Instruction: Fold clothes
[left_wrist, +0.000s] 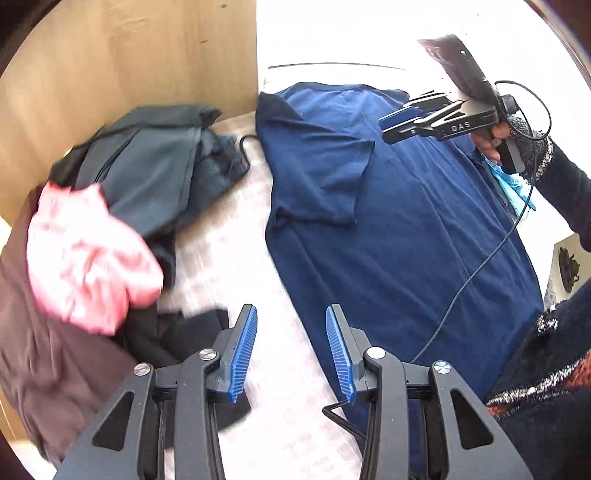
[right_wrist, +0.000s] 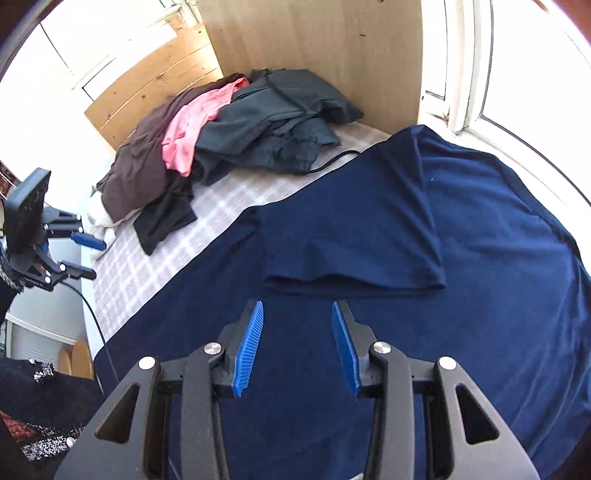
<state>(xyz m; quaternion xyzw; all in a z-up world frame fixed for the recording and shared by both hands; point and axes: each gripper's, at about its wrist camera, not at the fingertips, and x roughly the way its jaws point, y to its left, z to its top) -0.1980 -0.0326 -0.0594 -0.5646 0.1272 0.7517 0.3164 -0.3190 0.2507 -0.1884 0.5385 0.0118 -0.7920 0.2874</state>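
Navy T-shirt (right_wrist: 369, 229): spread flat across the checked bed cover (right_wrist: 177, 236), filling the centre and right of both views; one sleeve is folded in over the chest, its hem just above the right gripper's tips in the right wrist view. The lower hem runs out of frame at the bottom, so I can't see where it ends.
Left gripper (left_wrist: 291, 347): bottom centre of its own view, jaws partly apart with nothing between the blue pads (left_wrist: 243, 354); it hangs over the bare cover at the shirt's left edge. In the right wrist view it shows small at the far left, cut by the rim.
Right gripper (right_wrist: 297, 347): bottom centre of its view, jaws partly apart and empty, above the shirt's body without touching it.
Clothes pile (right_wrist: 229, 133): upper left against the wooden board (right_wrist: 314, 55); grey, pink, brown and black pieces overlap, and how many there are I cannot tell. In the left wrist view the pile is smeared with blur.
Black cable (left_wrist: 476, 273): trails across the shirt at right, its lower end hidden behind the gripper.
Light blue item (left_wrist: 509, 184): only a scrap shows at the shirt's right edge, mostly hidden by the person's sleeve (left_wrist: 565, 177).
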